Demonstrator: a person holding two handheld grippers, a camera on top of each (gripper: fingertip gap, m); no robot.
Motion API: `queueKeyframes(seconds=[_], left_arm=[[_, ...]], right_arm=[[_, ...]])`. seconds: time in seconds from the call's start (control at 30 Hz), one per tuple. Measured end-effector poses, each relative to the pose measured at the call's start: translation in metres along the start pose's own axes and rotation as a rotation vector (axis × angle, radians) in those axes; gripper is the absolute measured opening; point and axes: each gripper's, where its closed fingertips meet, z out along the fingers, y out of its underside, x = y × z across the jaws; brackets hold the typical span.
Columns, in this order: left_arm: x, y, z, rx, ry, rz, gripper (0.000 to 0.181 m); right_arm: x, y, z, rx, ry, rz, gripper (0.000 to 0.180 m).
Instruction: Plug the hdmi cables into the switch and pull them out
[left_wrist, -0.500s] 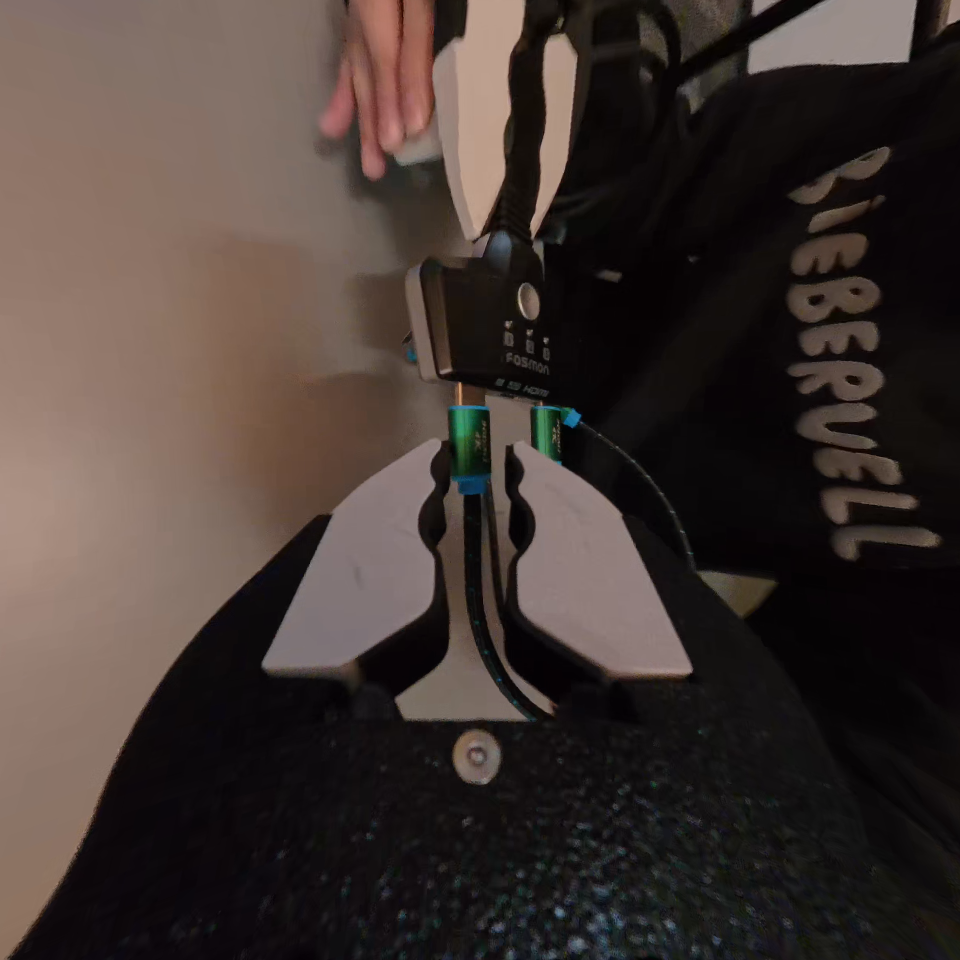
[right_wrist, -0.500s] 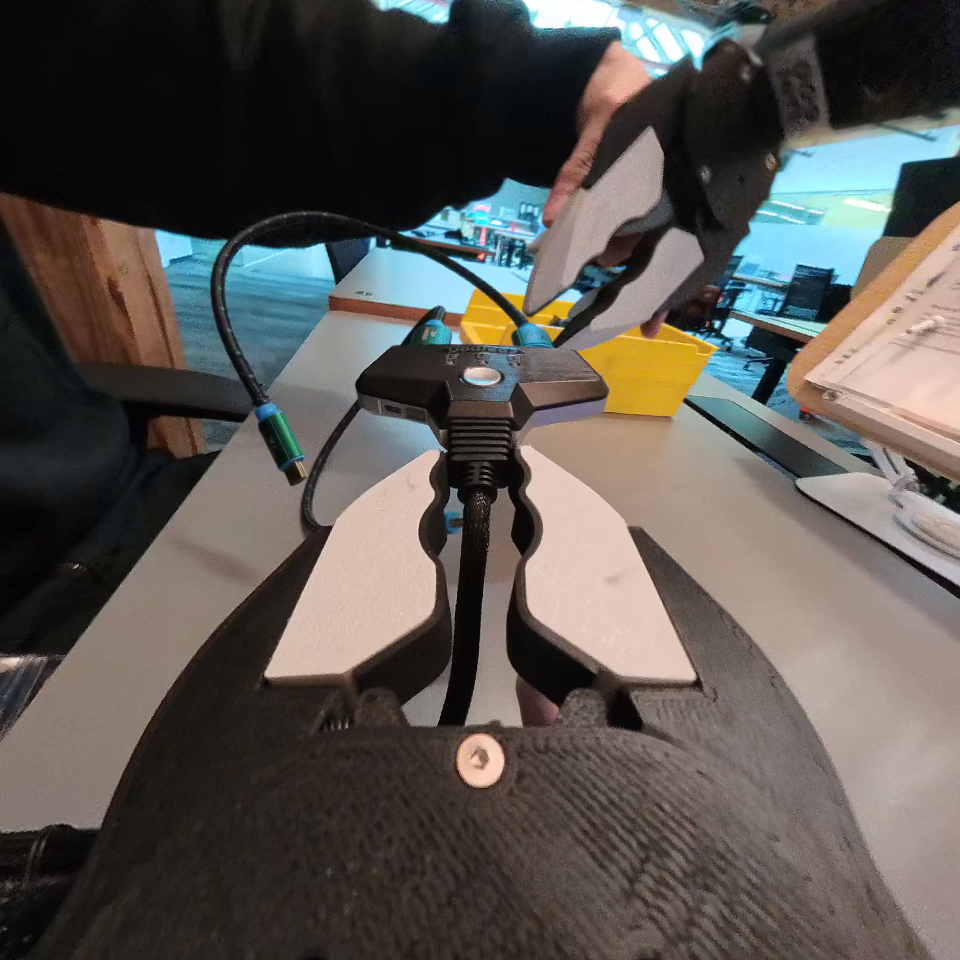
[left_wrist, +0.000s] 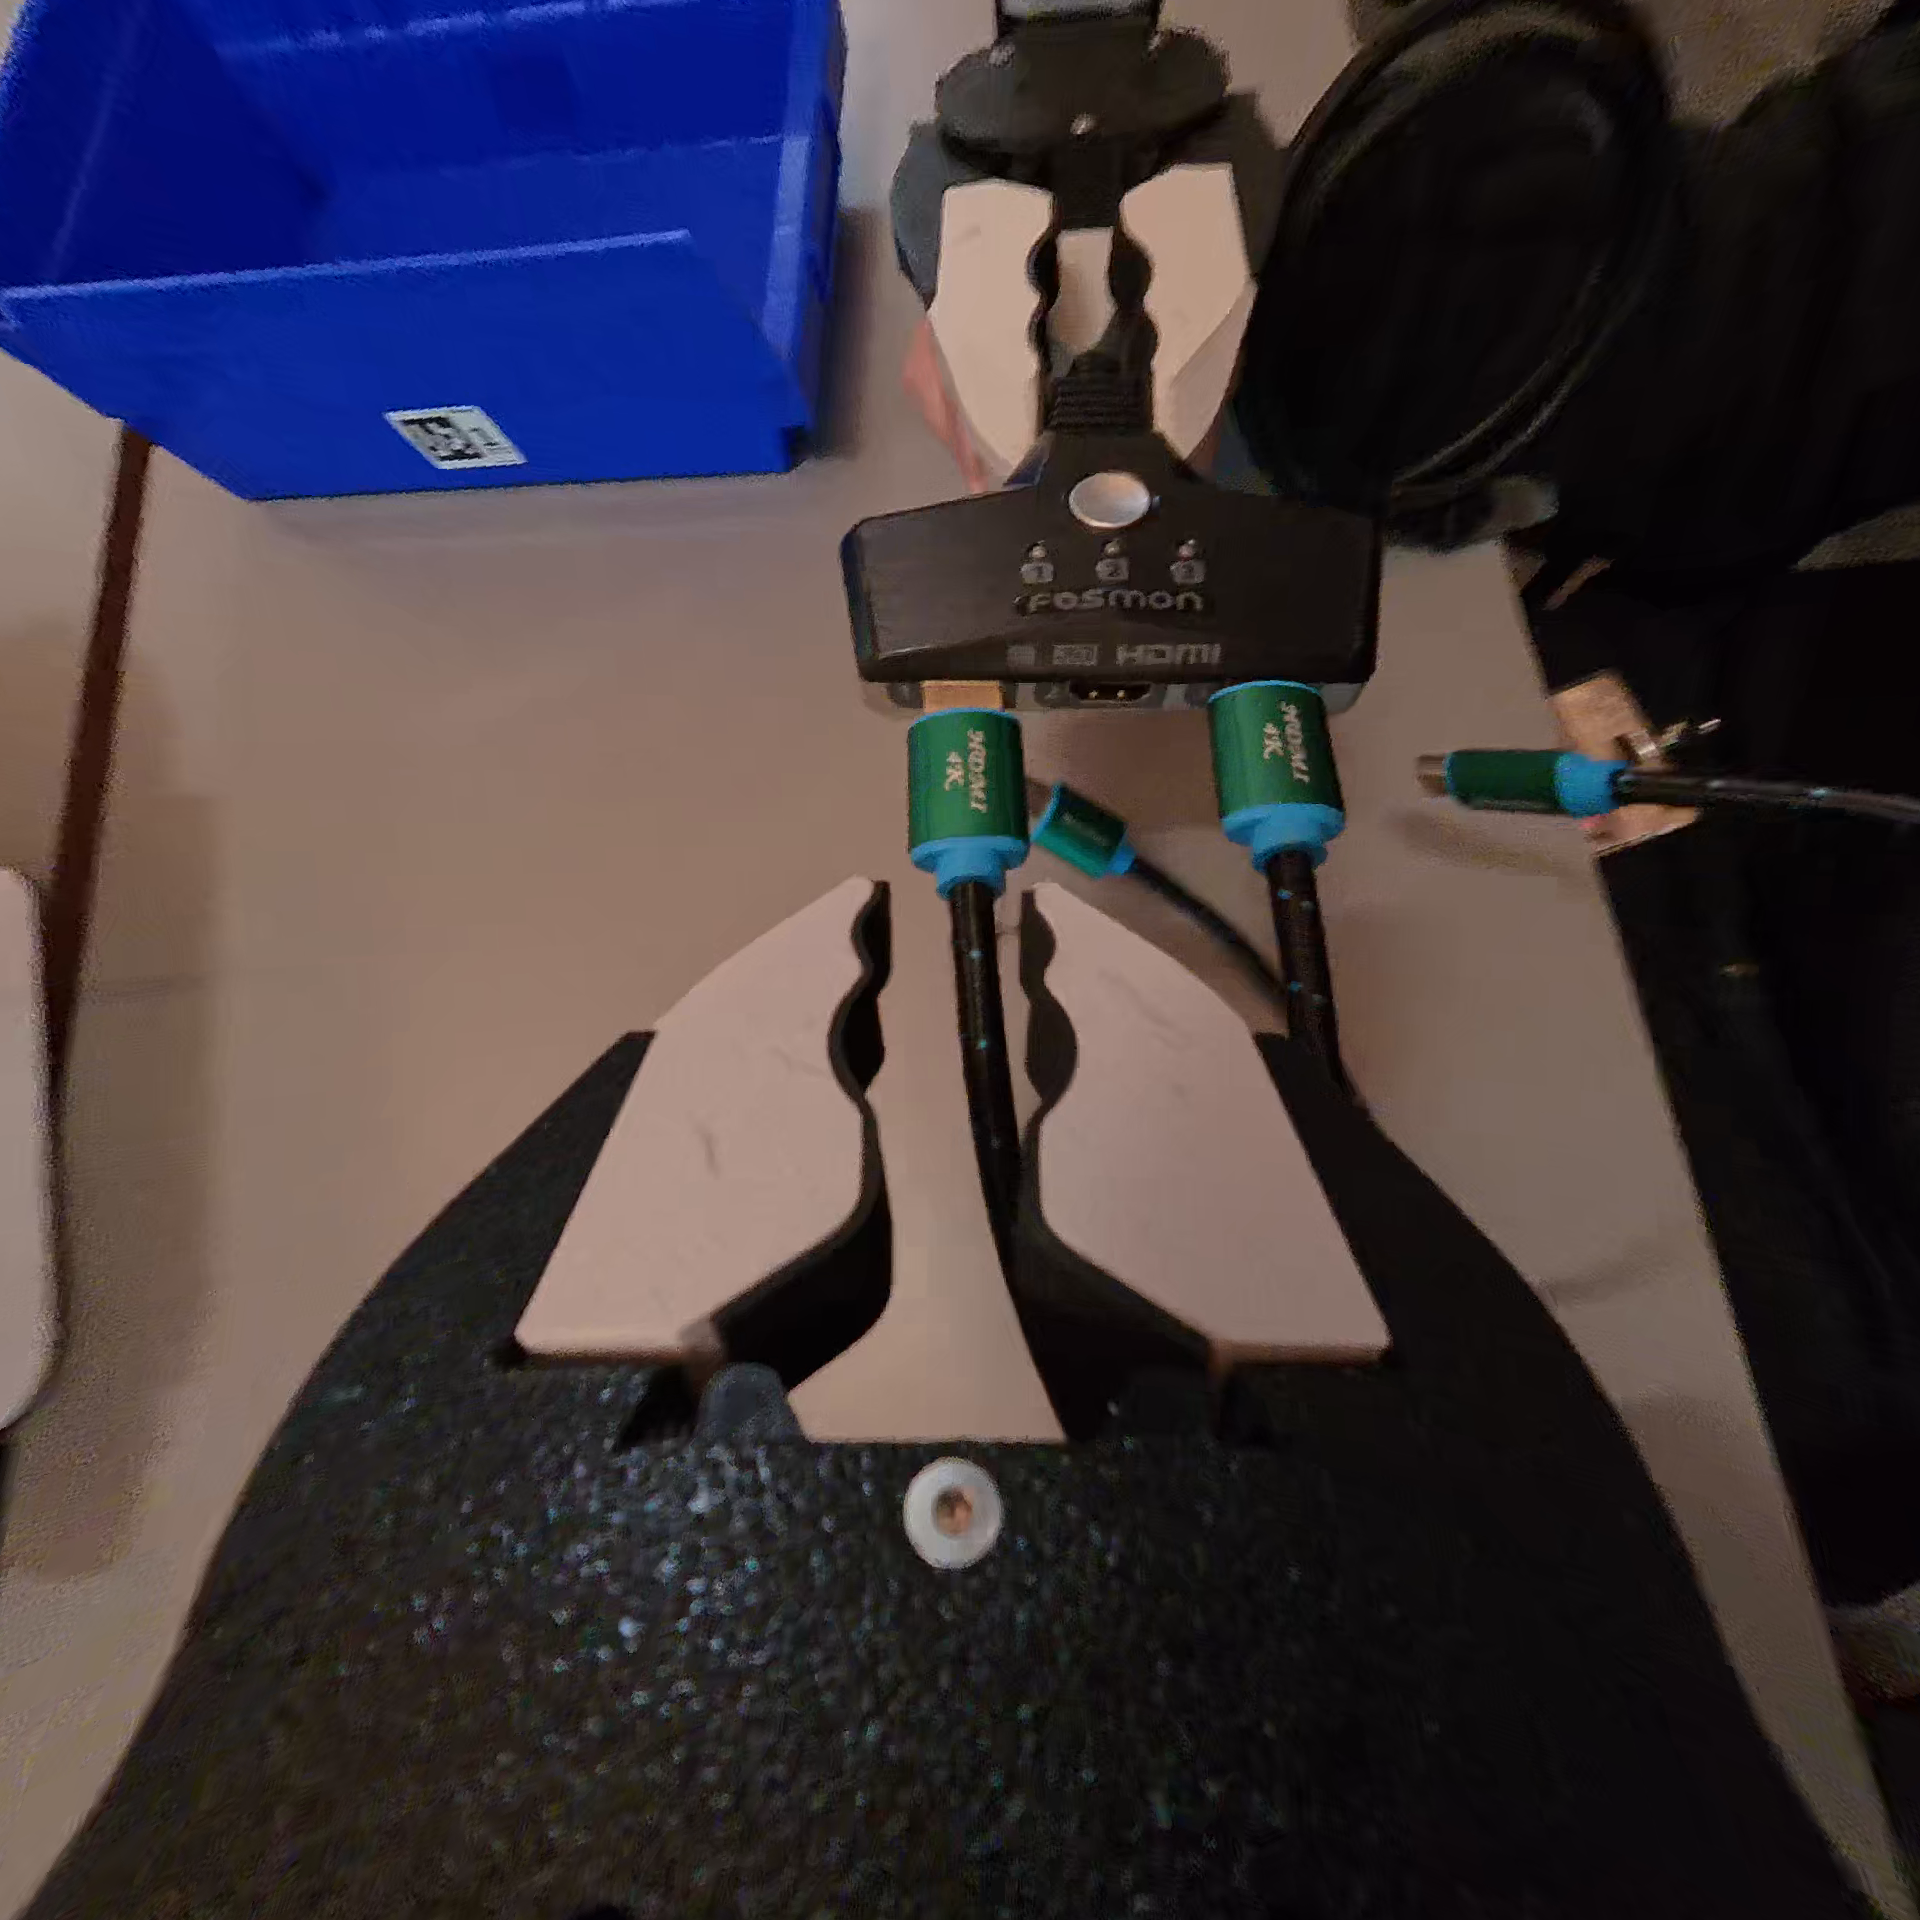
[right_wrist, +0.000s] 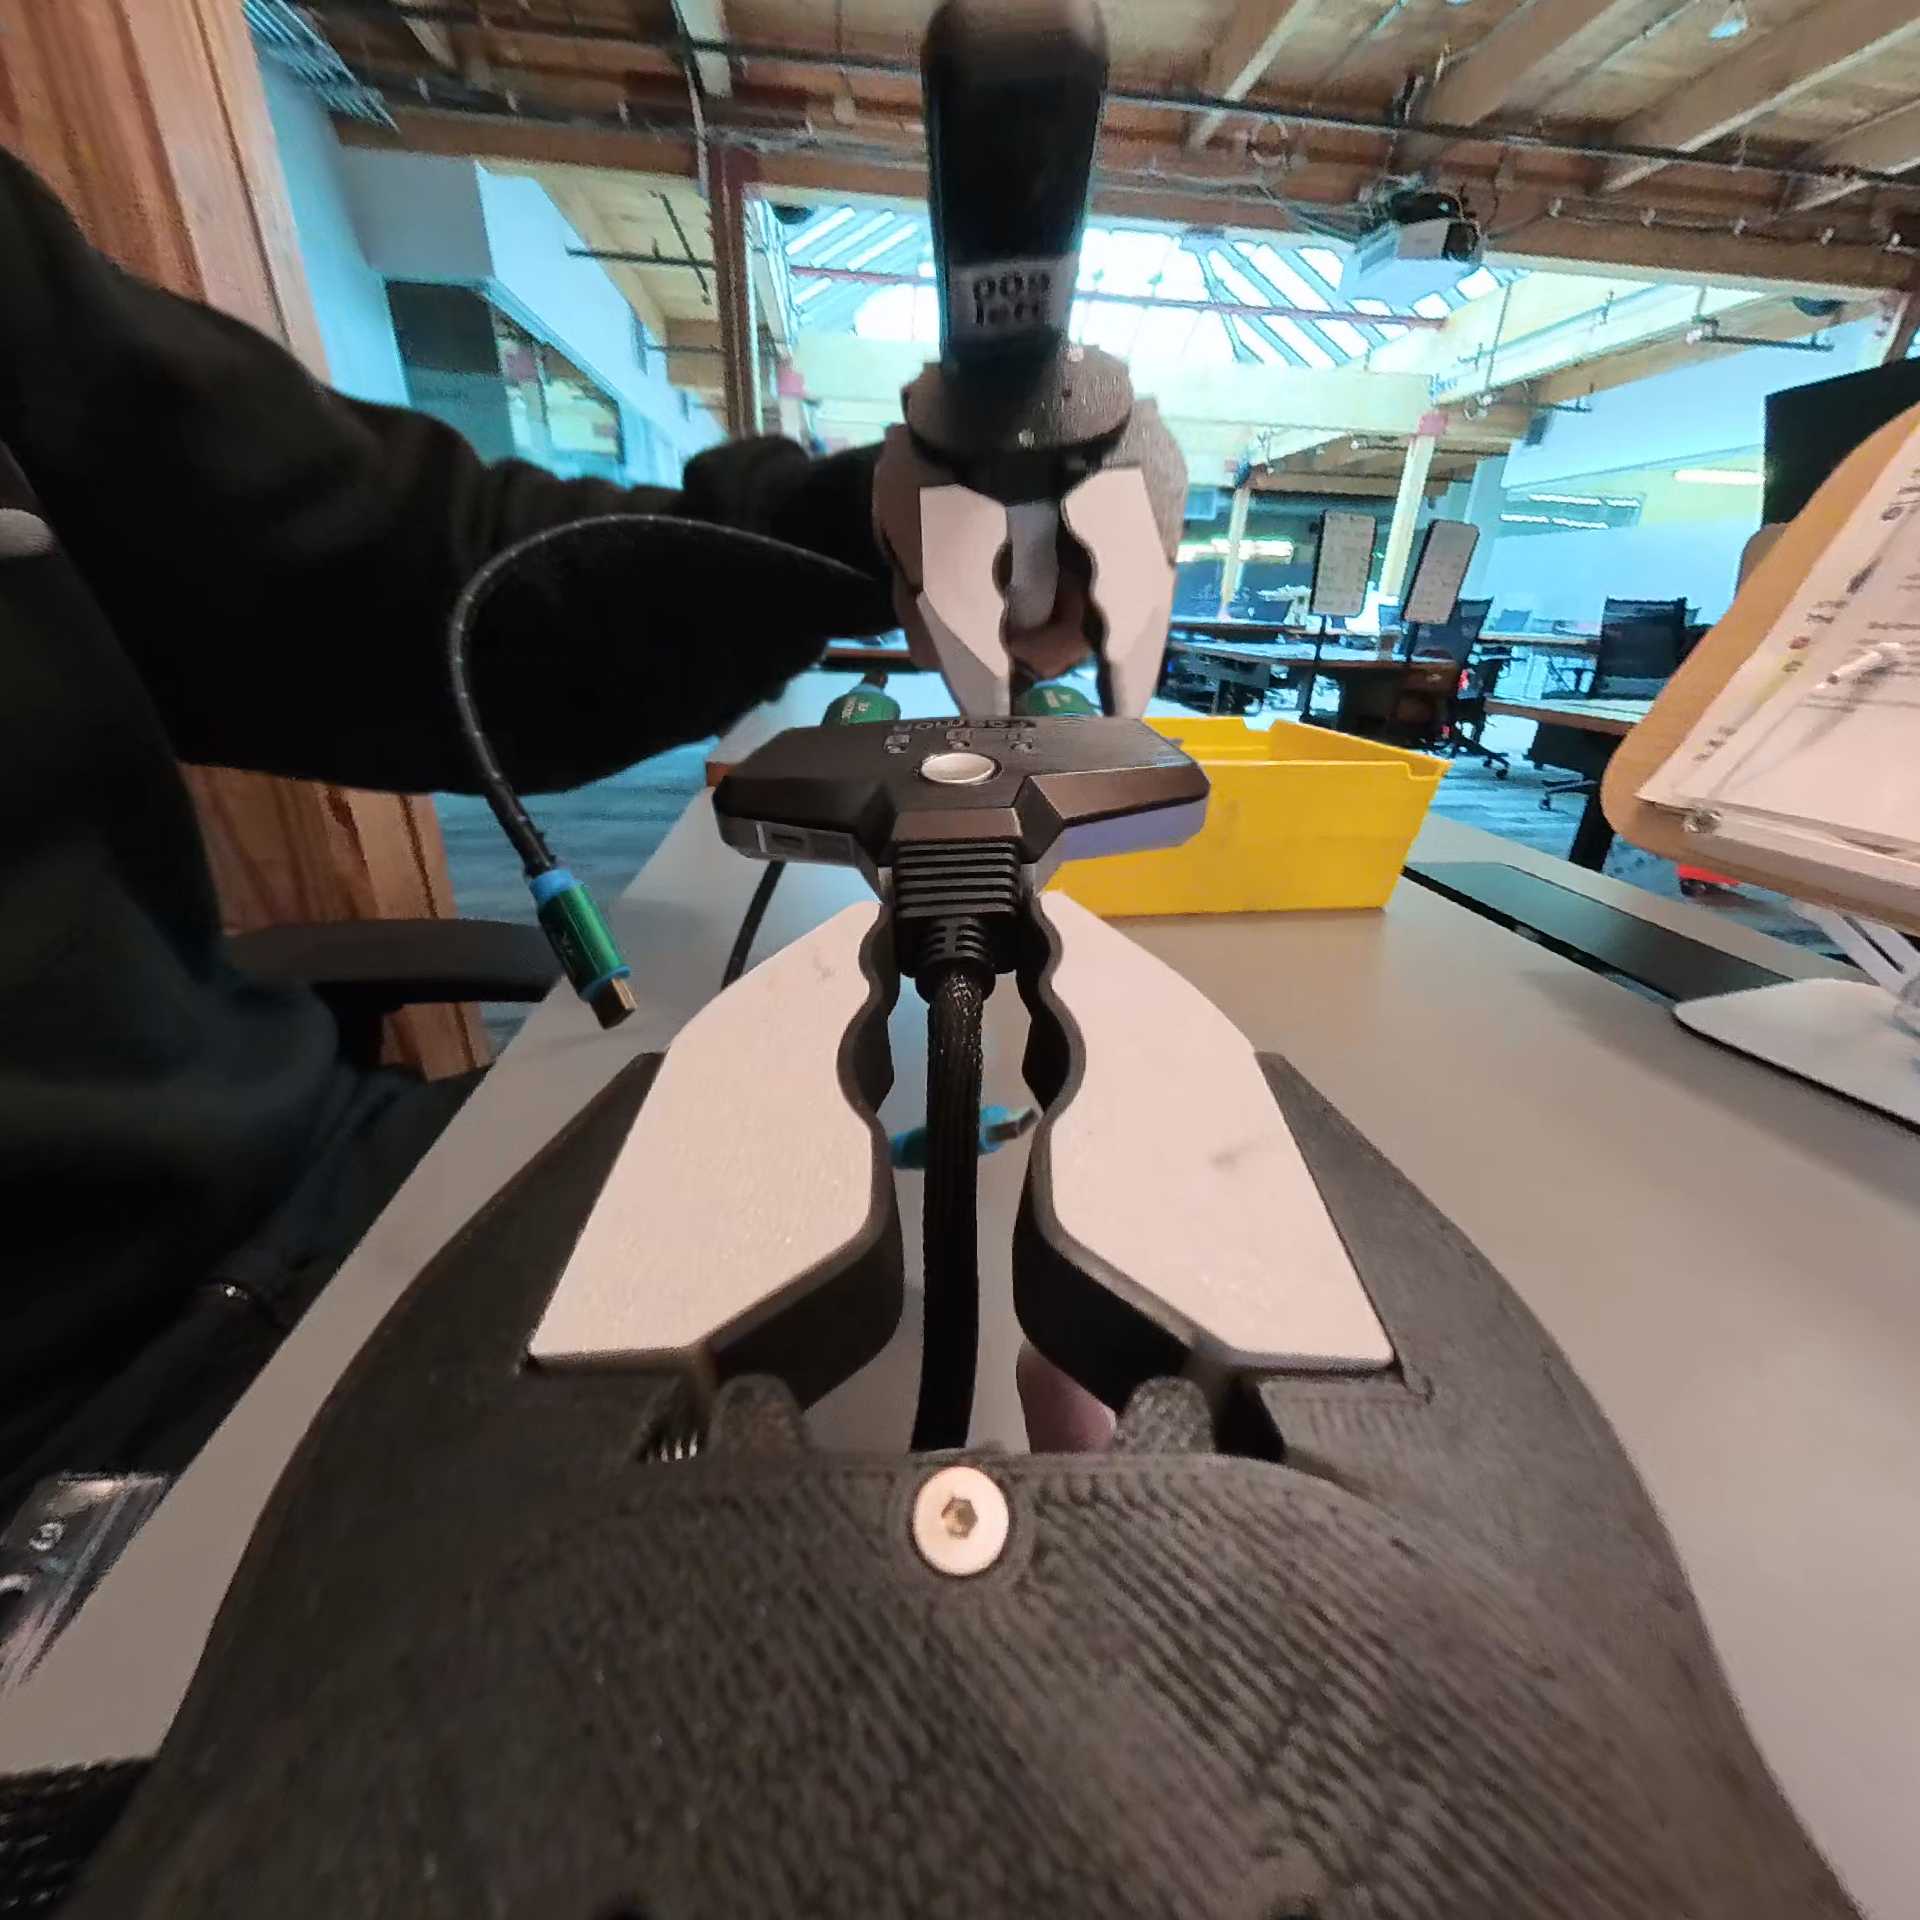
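left gripper (left_wrist: 954, 904) was open, fingers apart around a cable (left_wrist: 982, 1029) | right gripper (right_wrist: 961, 920) was closed on switch (right_wrist: 961, 784) | grey table (right_wrist: 1455, 1143), office room behind

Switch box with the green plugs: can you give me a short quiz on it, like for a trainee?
1. True or false: the middle socket of the switch is empty.
2. The right gripper grips the switch by its: A button, B cable neck, C corner.
3. Which plug in the switch shows bare gold: left plug or right plug?
Key: 1 true; 2 B; 3 left plug.
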Motion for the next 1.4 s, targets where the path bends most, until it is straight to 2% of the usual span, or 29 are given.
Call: queueKeyframes(seconds=[0.03,0.13,0.33,0.53,0.7,0.93,1.17,1.3,1.4], left_arm=[[0.005,-0.001,0.0,0.027,0.028,-0.027,0.016],[0.007,0.0,-0.003,0.073,0.031,-0.068,0.016],[0.005,-0.004,-0.009,0.139,-0.011,-0.107,0.027],[0.009,-0.008,-0.007,0.147,0.01,-0.141,0.019],[0.008,-0.009,-0.006,0.153,-0.02,-0.13,0.023],[0.01,-0.01,-0.014,0.195,-0.027,-0.151,0.01],[0.009,-0.009,-0.014,0.198,-0.092,-0.11,0.009],[0.007,0.003,-0.008,0.112,-0.119,-0.055,0.009],[0.013,0.001,-0.011,0.144,-0.061,-0.045,0.009]], right_arm=[[-0.001,-0.001,0.003,0.011,-0.009,0.008,0.022],[-0.002,0.0,0.008,0.013,-0.013,0.011,0.022],[-0.002,0.002,0.009,0.01,-0.014,0.007,0.021],[-0.002,0.001,0.009,0.014,-0.014,0.002,0.022],[-0.002,0.001,0.007,0.016,-0.012,-0.003,0.022],[-0.002,0.0,0.004,0.025,-0.015,-0.01,0.022],[-0.003,-0.002,0.005,0.042,-0.026,0.015,0.022],[-0.004,0.007,0.008,-0.006,-0.028,0.025,0.022],[-0.009,0.009,0.01,-0.02,-0.064,0.032,0.023]])
